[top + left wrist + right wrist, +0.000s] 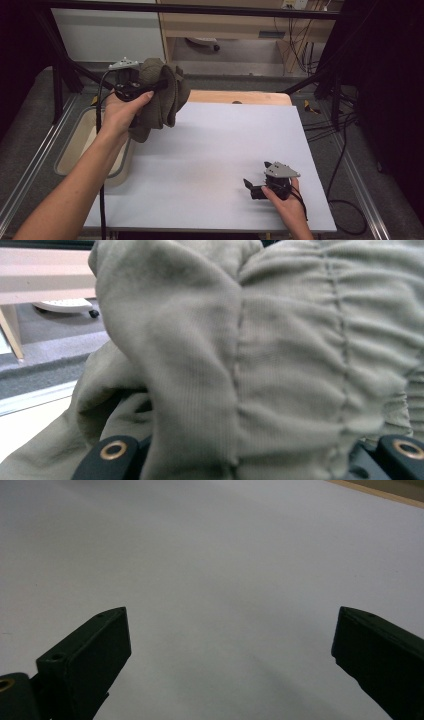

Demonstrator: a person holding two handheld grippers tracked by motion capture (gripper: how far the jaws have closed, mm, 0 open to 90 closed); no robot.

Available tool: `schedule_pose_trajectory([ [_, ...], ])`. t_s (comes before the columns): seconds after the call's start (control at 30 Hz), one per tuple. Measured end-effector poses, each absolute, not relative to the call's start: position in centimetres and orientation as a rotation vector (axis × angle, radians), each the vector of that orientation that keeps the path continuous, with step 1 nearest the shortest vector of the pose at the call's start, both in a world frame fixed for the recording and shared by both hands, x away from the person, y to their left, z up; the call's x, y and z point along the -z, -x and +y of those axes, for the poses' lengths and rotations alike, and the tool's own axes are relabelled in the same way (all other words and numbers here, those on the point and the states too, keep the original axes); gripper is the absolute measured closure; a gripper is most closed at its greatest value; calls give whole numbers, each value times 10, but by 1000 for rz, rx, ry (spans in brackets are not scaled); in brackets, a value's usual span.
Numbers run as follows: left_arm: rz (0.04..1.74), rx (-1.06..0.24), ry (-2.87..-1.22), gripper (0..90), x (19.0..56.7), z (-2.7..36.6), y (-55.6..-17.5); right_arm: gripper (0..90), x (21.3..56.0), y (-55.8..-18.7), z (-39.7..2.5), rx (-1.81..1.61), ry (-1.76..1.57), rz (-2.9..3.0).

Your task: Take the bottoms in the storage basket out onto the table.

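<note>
High view: left gripper [145,89] lifted over the table's [210,150] far left corner, clamped on bunched olive cloth [162,97] hanging above a bin [75,145]. Right gripper [252,189] resting near the front right, jaws spread wide, holding nothing.

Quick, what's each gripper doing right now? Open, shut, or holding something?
Left gripper: shut on the olive-brown cloth, held up above the table's far left corner.
Right gripper: open, holding nothing, low over the white table.
</note>
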State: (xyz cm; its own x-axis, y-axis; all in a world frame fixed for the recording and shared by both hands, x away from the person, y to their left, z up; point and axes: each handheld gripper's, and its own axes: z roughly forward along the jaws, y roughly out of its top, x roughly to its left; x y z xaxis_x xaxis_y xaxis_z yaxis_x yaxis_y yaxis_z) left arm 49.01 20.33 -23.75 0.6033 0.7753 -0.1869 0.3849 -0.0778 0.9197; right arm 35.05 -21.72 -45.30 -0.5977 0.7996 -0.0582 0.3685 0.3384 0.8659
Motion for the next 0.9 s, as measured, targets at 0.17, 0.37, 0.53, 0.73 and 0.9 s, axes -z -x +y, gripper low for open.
schedule_pose_trajectory([
  [0.17,963,-414,-1704,762,243,197,-492,31,452,-350,-217,-1189,-1017,2126],
  [0.37,949,-406,-1735,761,251,188,-496,31,452,-351,-217,-1192,-1026,2123],
  [0.53,955,-379,-1720,760,257,184,-498,31,451,-350,-217,-1196,-1023,2117],
  [0.73,954,-353,-1718,760,262,180,-499,31,451,-350,-218,-1195,-1026,2113],
  [0.9,950,-350,-1721,760,265,178,-498,31,451,-350,-220,-1192,-1024,2110],
])
